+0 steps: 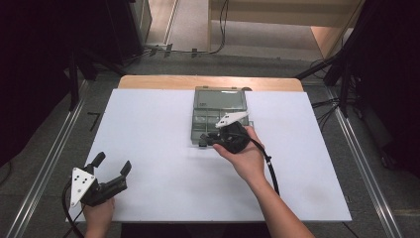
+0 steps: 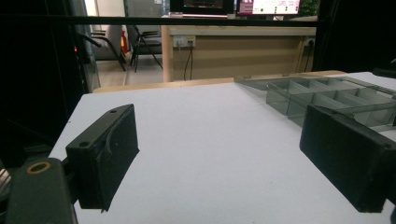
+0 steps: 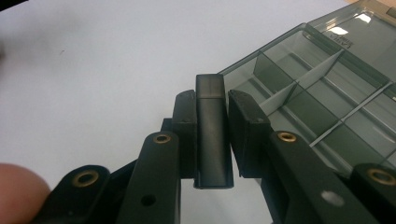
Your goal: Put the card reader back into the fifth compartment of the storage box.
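A clear grey compartment box [image 1: 195,125] lies open at the table's far middle, its lid [image 1: 220,98] folded back. My right gripper [image 1: 207,141] hovers at the box's near left corner, pointing left. In the right gripper view my right gripper [image 3: 212,96] is shut on a small dark translucent block [image 3: 213,135] that stands upright between the pads, beside the box's empty compartments [image 3: 322,88]. My left gripper [image 1: 114,162] rests at the front left, open with nothing between its jaws. From the left gripper [image 2: 222,116], the box [image 2: 322,95] lies far to the right.
A white board [image 1: 148,148] covers the wooden table, whose bare far edge [image 1: 163,82] shows behind it. Metal rails run along both sides on the floor. Dark equipment stands left and right.
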{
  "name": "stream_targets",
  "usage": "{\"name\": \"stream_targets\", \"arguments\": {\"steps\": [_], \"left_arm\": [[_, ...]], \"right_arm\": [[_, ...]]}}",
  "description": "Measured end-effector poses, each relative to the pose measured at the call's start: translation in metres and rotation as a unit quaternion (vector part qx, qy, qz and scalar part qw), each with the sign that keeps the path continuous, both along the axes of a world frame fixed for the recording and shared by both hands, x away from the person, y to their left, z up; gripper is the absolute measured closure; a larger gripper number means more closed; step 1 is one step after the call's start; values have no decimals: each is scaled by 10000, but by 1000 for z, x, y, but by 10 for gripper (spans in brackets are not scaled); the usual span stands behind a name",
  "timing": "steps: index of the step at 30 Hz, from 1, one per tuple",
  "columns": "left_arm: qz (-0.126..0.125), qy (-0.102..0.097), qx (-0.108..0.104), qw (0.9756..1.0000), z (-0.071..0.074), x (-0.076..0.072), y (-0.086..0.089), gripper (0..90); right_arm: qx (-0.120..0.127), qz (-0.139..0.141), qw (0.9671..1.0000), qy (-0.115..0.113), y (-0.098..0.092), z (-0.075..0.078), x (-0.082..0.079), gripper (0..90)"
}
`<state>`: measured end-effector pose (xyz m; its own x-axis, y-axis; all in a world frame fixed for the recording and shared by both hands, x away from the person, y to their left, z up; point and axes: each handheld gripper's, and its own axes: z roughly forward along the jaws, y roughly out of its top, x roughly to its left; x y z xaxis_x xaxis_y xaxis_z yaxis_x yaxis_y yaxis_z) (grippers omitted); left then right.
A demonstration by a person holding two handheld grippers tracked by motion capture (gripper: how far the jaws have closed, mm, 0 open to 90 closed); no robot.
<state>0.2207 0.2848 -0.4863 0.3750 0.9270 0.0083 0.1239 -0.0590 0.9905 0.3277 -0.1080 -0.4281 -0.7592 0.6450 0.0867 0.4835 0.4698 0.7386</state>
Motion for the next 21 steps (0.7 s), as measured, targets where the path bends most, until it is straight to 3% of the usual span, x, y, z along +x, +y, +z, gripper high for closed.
{"name": "stream_targets", "arguments": {"steps": [21], "left_arm": [[-4, -1, -13, 10000, 0, 1, 0, 116]], "right_arm": [[-101, -130, 9999, 50, 8, -3, 23, 711]]}}
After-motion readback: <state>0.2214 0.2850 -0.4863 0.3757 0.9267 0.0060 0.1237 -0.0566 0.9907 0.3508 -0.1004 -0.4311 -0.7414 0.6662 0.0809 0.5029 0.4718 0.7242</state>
